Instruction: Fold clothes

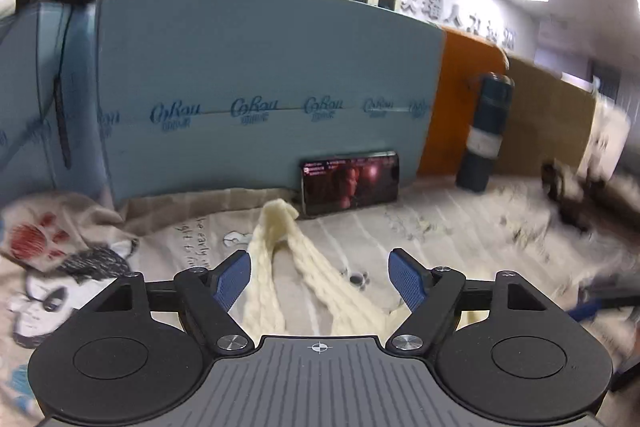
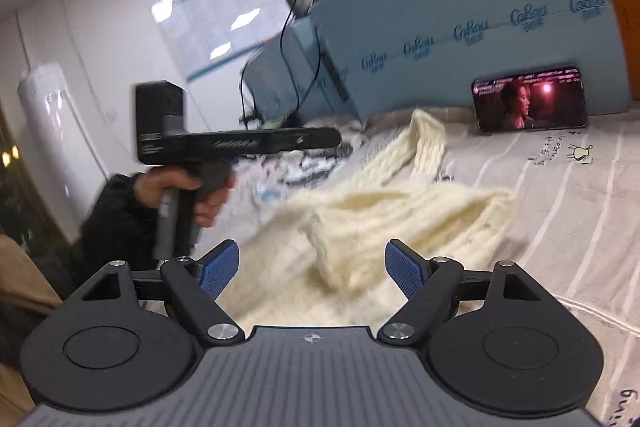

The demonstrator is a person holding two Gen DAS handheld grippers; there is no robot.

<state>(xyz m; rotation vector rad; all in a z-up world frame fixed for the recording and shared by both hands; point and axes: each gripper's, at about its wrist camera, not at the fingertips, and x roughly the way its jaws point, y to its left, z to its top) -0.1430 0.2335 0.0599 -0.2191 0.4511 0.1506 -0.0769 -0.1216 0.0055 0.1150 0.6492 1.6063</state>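
On the striped bedsheet point(image 2: 560, 211), cream sweater point(image 2: 400, 219) ahead of both wide-spread tongs, left tongs point(image 1: 320, 277), right tongs point(image 2: 312, 267)

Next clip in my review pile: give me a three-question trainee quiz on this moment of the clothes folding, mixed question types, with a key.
1. True or false: the left gripper is clamped on the cream knit sweater.
2. Multiple choice: the phone playing a video leans against A) the blue foam board, B) the dark bottle, C) the white cylinder unit.
3. Fill in: the sweater lies on a striped ____ printed with cartoons.

Key:
1. False; both the left and the right gripper are open, with nothing between the fingers.
2. A.
3. Bedsheet.
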